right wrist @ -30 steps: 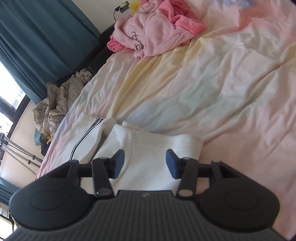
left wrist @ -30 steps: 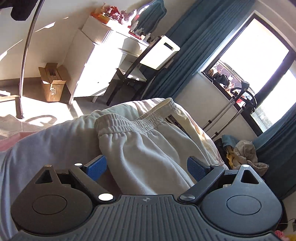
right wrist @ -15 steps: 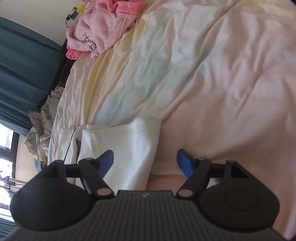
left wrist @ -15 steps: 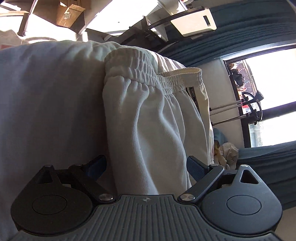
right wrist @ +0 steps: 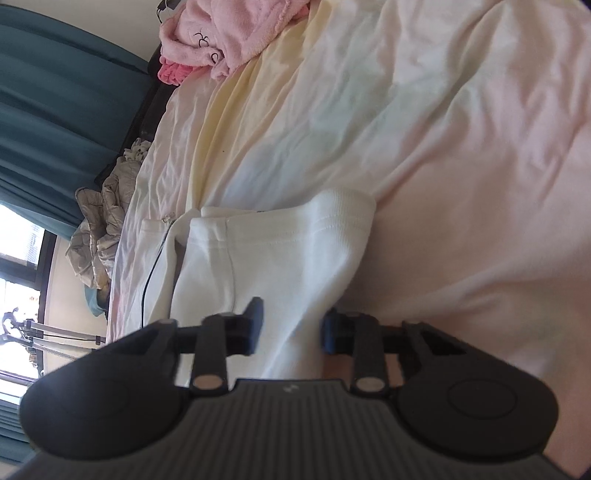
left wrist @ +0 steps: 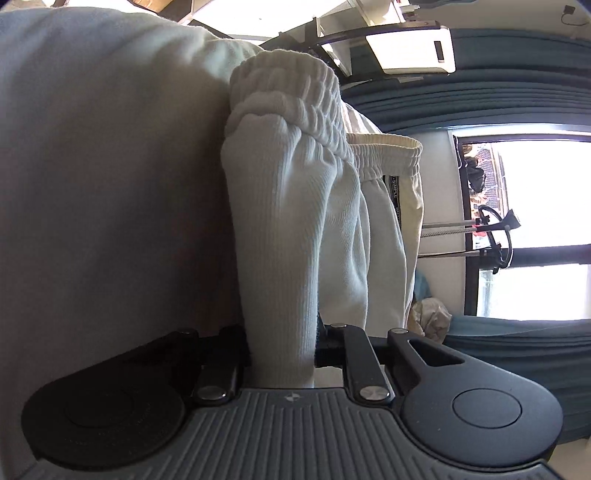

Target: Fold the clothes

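White ribbed sweatpants lie on the bed, their gathered elastic waistband at the far end in the left wrist view. My left gripper is closing on a fold of them, and the fabric stands pinched between its fingers. In the right wrist view the hemmed end of the sweatpants lies on the pale sheet. The right gripper is closing there too, with a bunched strip of the white cloth squeezed between its pads.
A second cream garment with a black side stripe lies beside the sweatpants, toward the bed's edge. Pink clothes are heaped at the far end of the bed. Crumpled laundry sits on the floor by teal curtains.
Both grippers came down onto the sweatpants and rolled. Their jaws, wide apart before, have closed on the white fabric, which now bunches between the pads.
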### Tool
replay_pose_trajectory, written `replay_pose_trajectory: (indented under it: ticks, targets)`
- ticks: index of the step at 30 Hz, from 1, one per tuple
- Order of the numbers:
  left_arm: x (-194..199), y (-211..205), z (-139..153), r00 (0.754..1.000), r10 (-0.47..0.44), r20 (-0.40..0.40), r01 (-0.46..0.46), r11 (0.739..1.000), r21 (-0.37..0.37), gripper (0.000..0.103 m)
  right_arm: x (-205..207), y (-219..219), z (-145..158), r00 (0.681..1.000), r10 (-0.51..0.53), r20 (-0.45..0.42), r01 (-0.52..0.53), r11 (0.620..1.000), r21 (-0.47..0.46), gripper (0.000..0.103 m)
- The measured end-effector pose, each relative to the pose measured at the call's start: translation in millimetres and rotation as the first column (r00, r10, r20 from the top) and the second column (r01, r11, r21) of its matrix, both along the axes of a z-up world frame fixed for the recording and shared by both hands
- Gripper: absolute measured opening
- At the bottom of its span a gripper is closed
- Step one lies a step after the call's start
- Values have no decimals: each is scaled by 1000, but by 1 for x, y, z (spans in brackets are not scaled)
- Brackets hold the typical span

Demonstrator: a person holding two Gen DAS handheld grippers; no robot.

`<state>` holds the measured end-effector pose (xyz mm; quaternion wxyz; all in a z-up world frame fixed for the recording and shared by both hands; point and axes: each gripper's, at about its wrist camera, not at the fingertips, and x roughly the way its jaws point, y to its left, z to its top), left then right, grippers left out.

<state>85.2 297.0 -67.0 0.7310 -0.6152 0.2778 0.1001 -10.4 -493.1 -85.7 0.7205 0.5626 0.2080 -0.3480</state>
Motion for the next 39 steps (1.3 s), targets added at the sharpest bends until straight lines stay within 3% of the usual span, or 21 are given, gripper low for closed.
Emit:
replay_pose_trajectory:
  ticks: [1, 6, 10, 13, 20, 25, 29, 32, 34, 39]
  targets:
    - [-6, -2, 1, 1000, 17, 15, -17, 1000, -5, 12, 0, 1, 3, 1000, -8, 3, 8, 1000, -20, 4]
    - [-41, -8, 26, 991, 19, 133, -21, 1000, 13, 10, -11, 3, 36, 977, -43, 210, 78, 984, -163, 3]
    - [-65, 2, 52, 976, -36, 217, 29, 999, 34, 10, -16, 3, 63, 971, -38, 235, 99, 962, -253, 3]
    - [-50, 3, 65, 976, -56, 209, 49, 998, 39, 10, -1, -5, 73, 976, -53, 213, 108, 960, -257, 3]
    - [64, -2, 103, 983, -76, 168, 64, 995, 77, 10, 102, -19, 105, 989, -3, 146, 53, 941, -336, 3]
    - [169, -31, 114, 984, -113, 137, 69, 955, 290, 11, 203, -24, 105, 996, 40, 78, 0, 888, -460, 3]
    - [262, -42, 93, 988, -147, 54, 117, 922, 368, 11, 292, -37, 77, 998, 67, -11, -62, 846, -529, 3]
    - [314, -54, 72, 982, -190, -17, 176, 873, 455, 11, 345, -42, 55, 991, 91, -95, -130, 800, -585, 4]
    - [339, -60, 58, 976, -209, -63, 213, 848, 486, 12, 373, -47, 35, 984, 113, -134, -171, 794, -584, 4]
    - [364, -62, 39, 968, -219, -120, 250, 832, 495, 15, 406, -57, -8, 965, 140, -222, -243, 798, -551, 5]
